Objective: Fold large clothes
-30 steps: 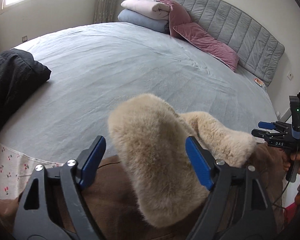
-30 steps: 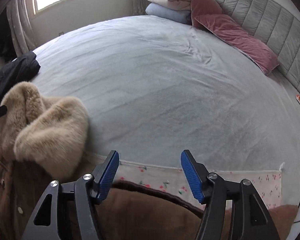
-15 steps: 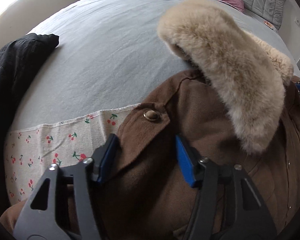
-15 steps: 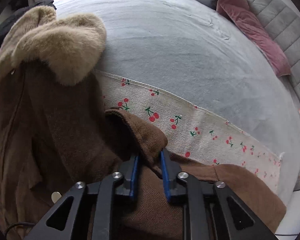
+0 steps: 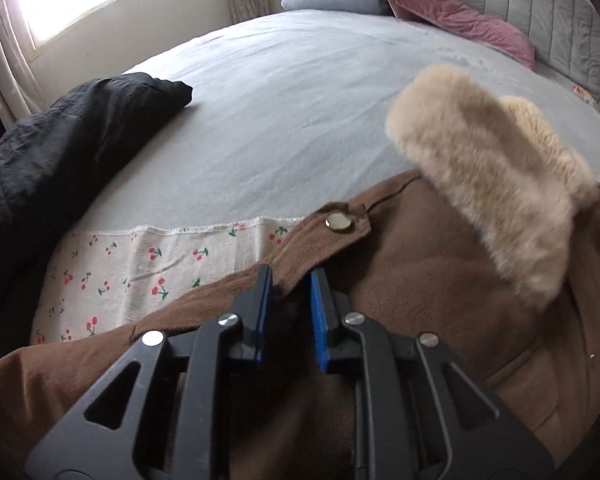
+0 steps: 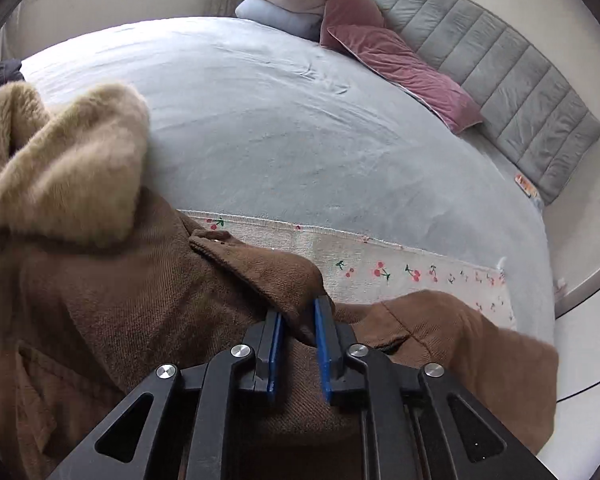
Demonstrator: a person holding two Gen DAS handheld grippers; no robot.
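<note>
A brown coat point(image 5: 440, 280) with a beige fur collar point(image 5: 488, 184) lies at the near edge of the bed. My left gripper point(image 5: 290, 280) is shut on the coat's left shoulder, just below a tab with a metal snap point(image 5: 339, 223). In the right wrist view the same coat point(image 6: 112, 300) and its fur collar point(image 6: 68, 164) fill the left side. My right gripper point(image 6: 298, 314) is shut on a fold of the right shoulder, next to the sleeve point(image 6: 460, 328).
The coat lies on a cherry-print cloth point(image 5: 140, 256) over a grey-blue bed cover point(image 5: 300, 100). A black garment point(image 5: 52, 152) lies at the left. Folded blankets point(image 6: 284, 4), pink pillows point(image 6: 396, 64) and a grey headboard point(image 6: 500, 68) are at the far end.
Both grippers went from open above the coat to shut on its shoulders. The views have tilted back up, and the collar now stands further from the left gripper.
</note>
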